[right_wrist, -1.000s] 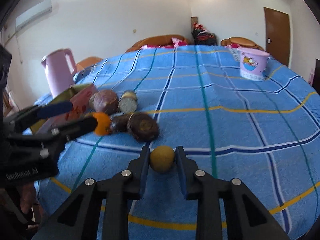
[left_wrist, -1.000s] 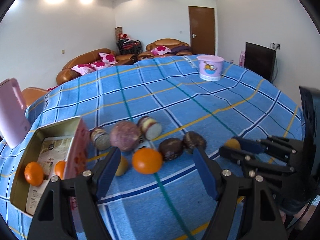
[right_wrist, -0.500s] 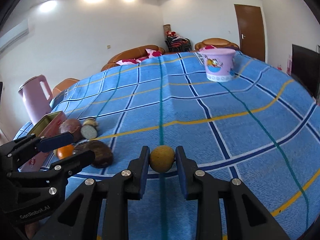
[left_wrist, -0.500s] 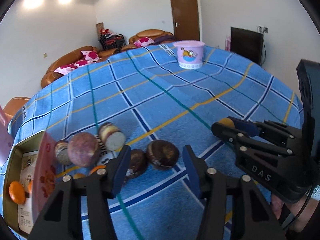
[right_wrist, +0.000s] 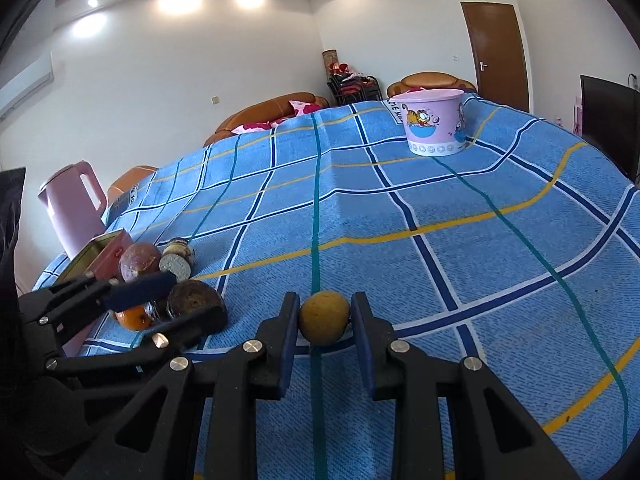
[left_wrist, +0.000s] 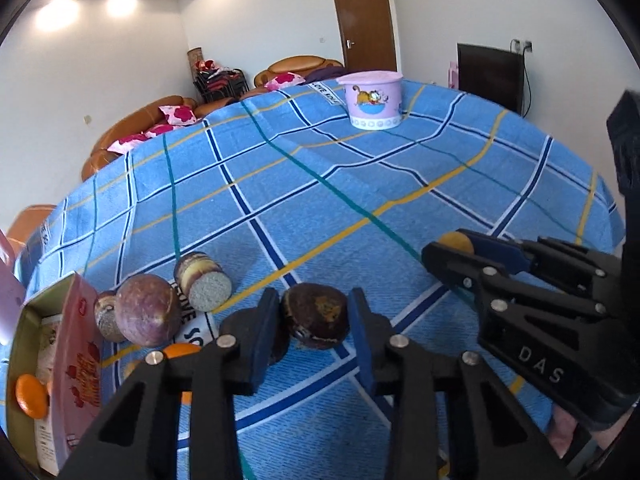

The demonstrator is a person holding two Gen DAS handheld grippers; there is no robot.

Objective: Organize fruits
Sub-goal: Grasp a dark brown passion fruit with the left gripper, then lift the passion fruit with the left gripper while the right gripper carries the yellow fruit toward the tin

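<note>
Blue checked cloth (left_wrist: pixel 320 208) covers the counter, broad and bare toward a pink tub (left_wrist: pixel 374 100) at the far edge. Left tool (left_wrist: pixel 314 318), jaws just closing, brackets a dark brown fruit (left_wrist: pixel 316 314) beside the tin (left_wrist: pixel 24 380). Right tool (right_wrist: pixel 324 318), marked "DAS", grips a yellow fruit (right_wrist: pixel 324 317).

— How is the left gripper (left_wrist: pixel 314 316) held?

— It is pointed down at a slant, and its jaws have just been closing. A dark brown fruit (left_wrist: pixel 316 314) is enclosed between the blue pads (left_wrist: pixel 264 330) and appears to be pressed by them.

— And the right gripper (right_wrist: pixel 324 318)?

— It is also tilted downward. Its jaws are closed on a small yellow fruit (right_wrist: pixel 324 317), which is gripped on both sides. The two grippers are kept side by side, near each other.
</note>
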